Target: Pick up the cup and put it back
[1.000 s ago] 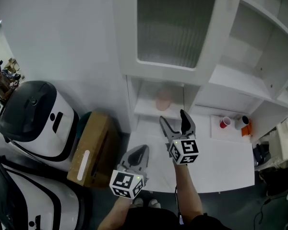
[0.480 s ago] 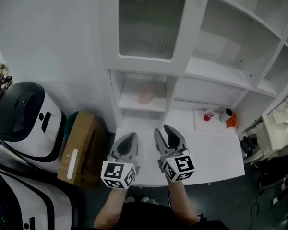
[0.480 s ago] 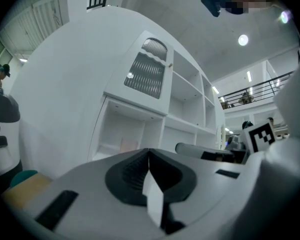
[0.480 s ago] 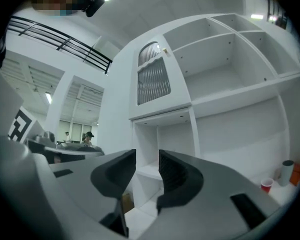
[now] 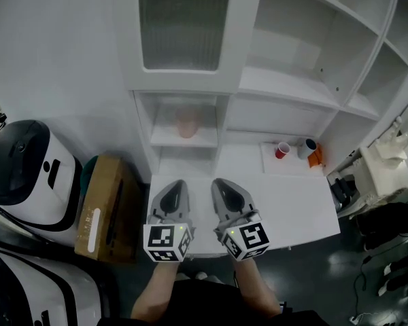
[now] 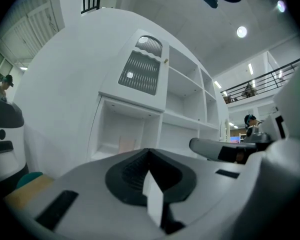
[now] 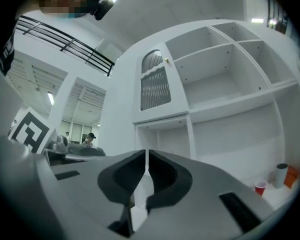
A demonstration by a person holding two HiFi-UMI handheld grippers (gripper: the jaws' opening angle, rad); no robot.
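A pale pink cup (image 5: 186,123) stands upright in the low cabinet compartment under the glass door; the left gripper view shows the cup (image 6: 126,144) too. Both grippers hover side by side over the white table's (image 5: 292,206) front edge, well short of the cup. My left gripper (image 5: 175,184) is shut and empty, its jaws (image 6: 149,151) meeting at the tips. The jaws of my right gripper (image 5: 221,182) are closing, with only a thin slit left and nothing between them (image 7: 146,153).
A red cup (image 5: 282,150), a grey cup (image 5: 306,147) and an orange item (image 5: 315,156) sit at the table's back right. A cardboard box (image 5: 105,209) and black-and-white machines (image 5: 34,168) stand on the left. White open shelves (image 5: 306,53) rise behind.
Both grippers have drawn back from the cabinet to the table's front edge. The right jaws went from wide open to nearly together. The left gripper stays shut.
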